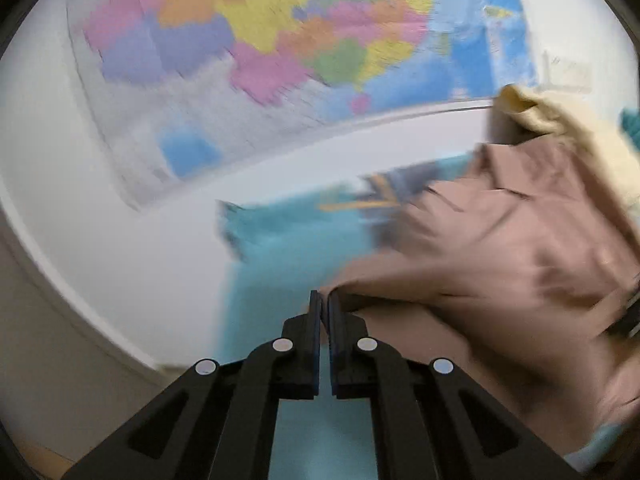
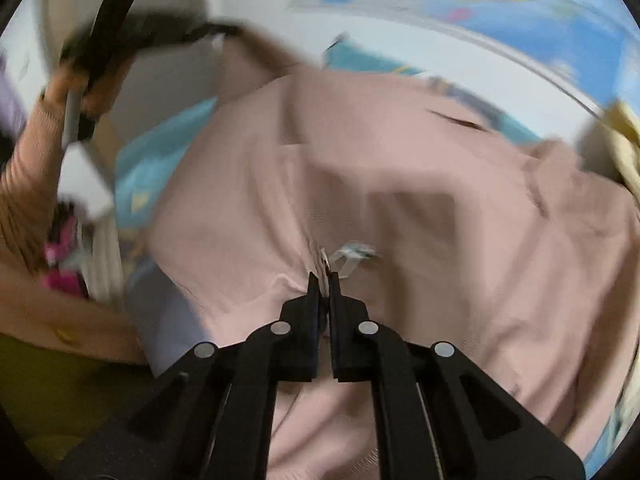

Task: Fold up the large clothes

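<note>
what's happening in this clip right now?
A person with a handheld gripper in each hand is folding a large dusty-pink fabric garment on a turquoise sheet. The left gripper is shut on an edge of the garment; the right gripper pinches a fold near its small white tag. A colourful wall map hangs behind. Frames are motion-blurred.

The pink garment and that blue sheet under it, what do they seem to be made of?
The pink garment looks like soft, matte woven or knit cloth: it drapes and bunches into folds where both sets of jaws pinch it. The blue sheet beneath looks like a flat, thin printed mat or cloth, smooth and unwrinkled; blur leaves open whether it is fabric or plastic.
</note>
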Demonstrator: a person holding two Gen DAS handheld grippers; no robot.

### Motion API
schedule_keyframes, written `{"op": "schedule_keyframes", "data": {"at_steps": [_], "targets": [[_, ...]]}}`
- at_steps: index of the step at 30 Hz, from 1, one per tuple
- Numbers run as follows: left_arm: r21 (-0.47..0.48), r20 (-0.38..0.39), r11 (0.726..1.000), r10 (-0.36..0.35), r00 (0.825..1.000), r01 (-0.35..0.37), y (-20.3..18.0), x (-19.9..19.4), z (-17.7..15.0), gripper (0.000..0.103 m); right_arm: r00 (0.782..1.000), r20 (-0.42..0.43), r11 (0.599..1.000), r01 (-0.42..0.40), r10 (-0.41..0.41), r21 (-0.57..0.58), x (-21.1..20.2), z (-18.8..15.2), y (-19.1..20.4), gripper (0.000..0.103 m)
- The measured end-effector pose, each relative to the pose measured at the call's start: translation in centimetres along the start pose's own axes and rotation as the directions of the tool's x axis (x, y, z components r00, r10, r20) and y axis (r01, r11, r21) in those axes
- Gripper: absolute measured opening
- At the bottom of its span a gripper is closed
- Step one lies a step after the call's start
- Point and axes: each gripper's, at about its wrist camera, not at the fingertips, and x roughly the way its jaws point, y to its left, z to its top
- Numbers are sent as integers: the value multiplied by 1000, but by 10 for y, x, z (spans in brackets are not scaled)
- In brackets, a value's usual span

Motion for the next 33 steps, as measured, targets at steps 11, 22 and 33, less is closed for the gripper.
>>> {"op": "schedule_keyframes", "data": {"at_steps": [11, 22, 33], "targets": [[-158, -170, 978, -165, 972, 139, 9, 49, -44, 53, 998, -15, 997, -63, 64, 53, 17, -12, -10, 55], [-145, 101, 674, -718, 689, 724, -50, -43, -127, 75, 996, 52, 988, -78, 72, 132, -11, -25, -21, 69], [-152, -2, 534, -842, 540, 832, -100, -42, -114, 4, 994, 64, 991, -94, 88, 97, -7, -22, 1, 69]]}}
